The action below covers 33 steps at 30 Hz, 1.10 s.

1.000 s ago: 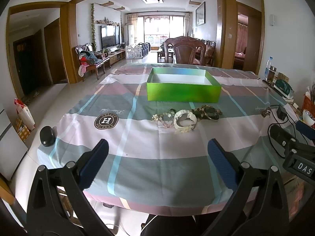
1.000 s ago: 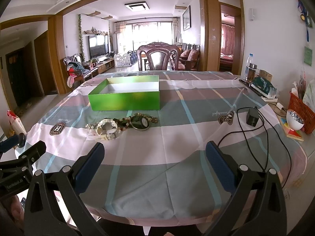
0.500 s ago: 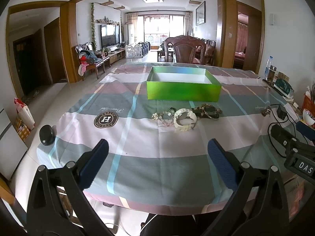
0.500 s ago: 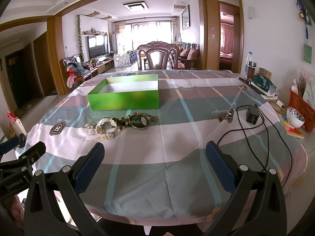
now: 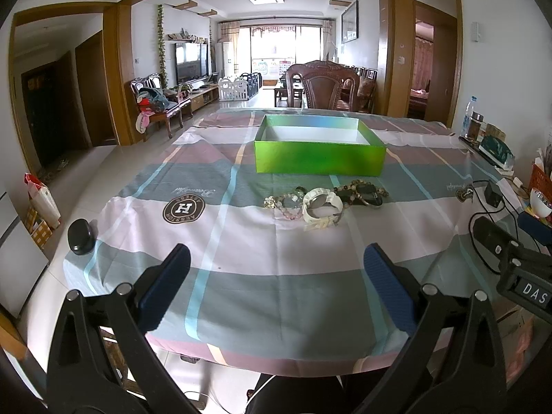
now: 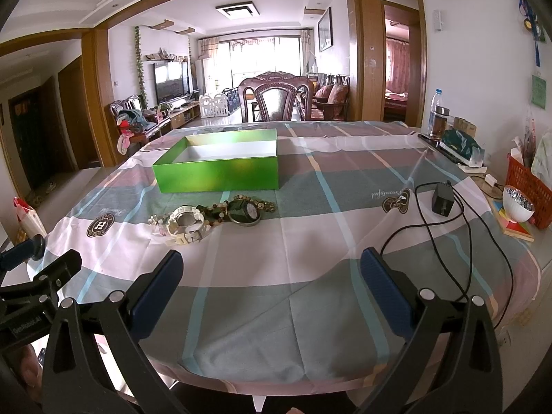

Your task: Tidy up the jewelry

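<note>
Left gripper (image 5: 276, 258) spread wide, nothing between the blue pads, hanging over the near edge of the table (image 5: 241, 293), which is covered in a plaid cloth. Right gripper (image 6: 272, 262) same: fingers wide apart, empty, over the near edge. Jewelry all in one small cluster on the cloth, 12 o'clock from the left gripper, about 11 o'clock from the right one, well apart from both. Cluster: white watch (image 5: 322, 205) at its front, pale bead bracelet (image 5: 286, 203) touching it at its 9 o'clock, dark green watch (image 6: 246, 211) at its 3 o'clock, brown bead strand (image 6: 265, 204) tangled round the green watch; exact overlaps too small to tell. Green box (image 5: 319, 150) open, white inside, looks empty, at 12 o'clock just beyond the cluster, not touching it. Round black object (image 5: 80, 236) at 9 o'clock near the left table edge in the left wrist view. Black adapter (image 6: 443, 198) with looping black cable (image 6: 465, 241) at 2 o'clock in the right wrist view. Small bowl (image 6: 517, 205) and red basket (image 6: 529, 186) at 3 o'clock by the right edge. Wooden chair (image 6: 276, 98) behind the far side of the table at 12 o'clock.
</note>
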Each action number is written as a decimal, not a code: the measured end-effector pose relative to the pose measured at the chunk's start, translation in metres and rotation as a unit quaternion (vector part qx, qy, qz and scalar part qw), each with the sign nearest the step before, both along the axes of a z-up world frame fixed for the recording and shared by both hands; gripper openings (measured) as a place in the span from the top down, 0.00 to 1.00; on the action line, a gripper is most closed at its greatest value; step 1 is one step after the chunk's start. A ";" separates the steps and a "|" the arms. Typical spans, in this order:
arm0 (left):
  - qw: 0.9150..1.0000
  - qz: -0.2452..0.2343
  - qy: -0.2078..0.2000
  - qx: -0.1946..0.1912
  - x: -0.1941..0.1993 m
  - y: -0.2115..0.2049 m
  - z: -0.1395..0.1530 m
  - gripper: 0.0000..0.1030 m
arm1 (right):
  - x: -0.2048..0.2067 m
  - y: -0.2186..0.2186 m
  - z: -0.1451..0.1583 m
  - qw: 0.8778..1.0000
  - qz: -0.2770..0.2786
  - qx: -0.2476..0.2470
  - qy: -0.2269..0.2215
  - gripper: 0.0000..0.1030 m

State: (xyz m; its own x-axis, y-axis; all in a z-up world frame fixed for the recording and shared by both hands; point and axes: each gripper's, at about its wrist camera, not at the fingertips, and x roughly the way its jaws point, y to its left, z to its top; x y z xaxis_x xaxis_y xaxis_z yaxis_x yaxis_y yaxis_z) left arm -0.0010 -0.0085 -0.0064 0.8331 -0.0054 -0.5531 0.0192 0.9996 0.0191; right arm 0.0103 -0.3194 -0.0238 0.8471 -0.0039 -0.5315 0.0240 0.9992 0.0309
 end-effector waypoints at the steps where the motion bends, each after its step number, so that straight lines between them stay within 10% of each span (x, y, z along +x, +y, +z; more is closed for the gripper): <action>1: 1.000 0.000 0.000 -0.001 0.000 0.001 0.000 0.04 | 0.000 0.000 0.001 1.000 0.000 0.000 0.000 0.03; 33: 1.000 0.001 0.001 -0.001 0.000 -0.002 -0.001 0.04 | 0.000 0.000 -0.002 1.000 0.003 0.002 -0.001 0.03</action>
State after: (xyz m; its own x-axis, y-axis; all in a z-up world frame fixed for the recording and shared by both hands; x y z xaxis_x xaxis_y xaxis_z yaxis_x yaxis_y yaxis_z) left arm -0.0012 -0.0102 -0.0077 0.8324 -0.0057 -0.5541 0.0176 0.9997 0.0163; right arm 0.0100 -0.3190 -0.0255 0.8477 0.0037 -0.5304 0.0179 0.9992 0.0355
